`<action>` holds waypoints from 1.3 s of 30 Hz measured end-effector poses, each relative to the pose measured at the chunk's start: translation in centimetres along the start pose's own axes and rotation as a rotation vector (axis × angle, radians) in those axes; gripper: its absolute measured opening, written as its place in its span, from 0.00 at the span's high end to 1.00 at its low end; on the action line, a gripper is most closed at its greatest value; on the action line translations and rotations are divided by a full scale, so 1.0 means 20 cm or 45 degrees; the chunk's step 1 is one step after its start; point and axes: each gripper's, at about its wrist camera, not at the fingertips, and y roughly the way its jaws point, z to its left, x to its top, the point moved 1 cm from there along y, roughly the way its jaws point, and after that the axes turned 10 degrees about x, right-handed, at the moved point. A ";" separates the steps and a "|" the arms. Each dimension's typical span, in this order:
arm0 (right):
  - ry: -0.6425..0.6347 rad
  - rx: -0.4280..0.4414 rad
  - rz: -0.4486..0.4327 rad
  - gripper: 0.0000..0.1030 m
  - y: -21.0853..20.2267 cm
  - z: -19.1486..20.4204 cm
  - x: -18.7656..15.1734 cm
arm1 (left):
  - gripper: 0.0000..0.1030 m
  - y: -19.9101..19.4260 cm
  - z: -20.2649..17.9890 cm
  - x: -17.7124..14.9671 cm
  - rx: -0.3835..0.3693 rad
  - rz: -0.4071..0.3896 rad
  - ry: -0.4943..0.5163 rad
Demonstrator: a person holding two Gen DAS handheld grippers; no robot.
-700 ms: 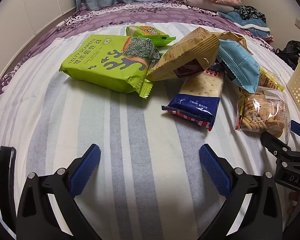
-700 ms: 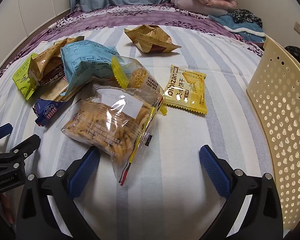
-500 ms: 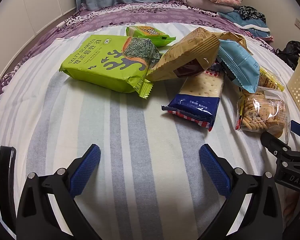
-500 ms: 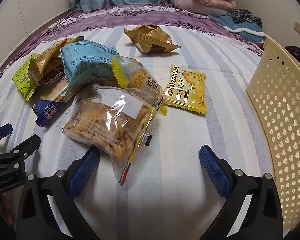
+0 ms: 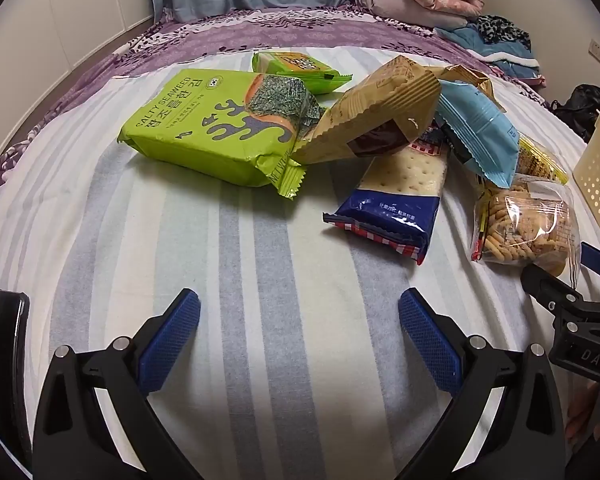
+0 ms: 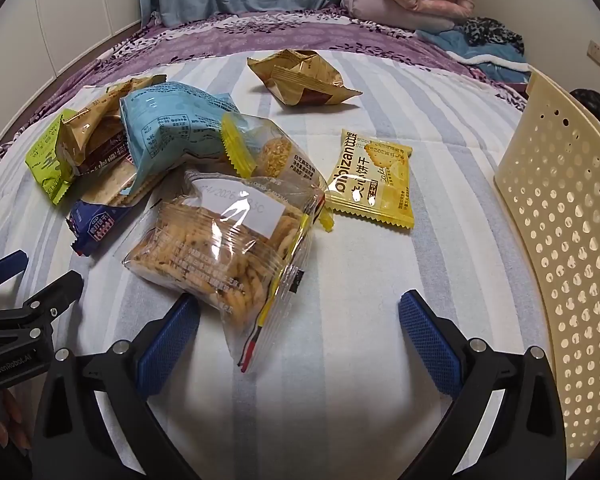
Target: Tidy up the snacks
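Snack packs lie scattered on a striped bed. In the left wrist view: a green seaweed pack, a tan pack, a navy cracker pack, a light blue pack and a clear bag of biscuit sticks. My left gripper is open and empty, short of them. In the right wrist view my right gripper is open, its left pad touching the clear bag. A yellow biscuit pack and a crumpled tan pack lie beyond.
A cream perforated basket stands at the right edge of the bed. A small green pack lies behind the seaweed pack. Folded bedding and clothes are piled at the far end. The left gripper also shows in the right wrist view.
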 end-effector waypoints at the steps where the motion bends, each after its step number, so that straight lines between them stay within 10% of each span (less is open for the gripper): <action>1: 0.000 0.000 0.000 0.05 0.00 0.00 0.00 | 0.02 0.00 0.00 0.00 0.000 0.000 0.000; 39: -0.004 -0.007 0.006 0.05 0.01 0.00 -0.01 | 0.02 0.04 0.00 -0.01 -0.002 -0.008 -0.003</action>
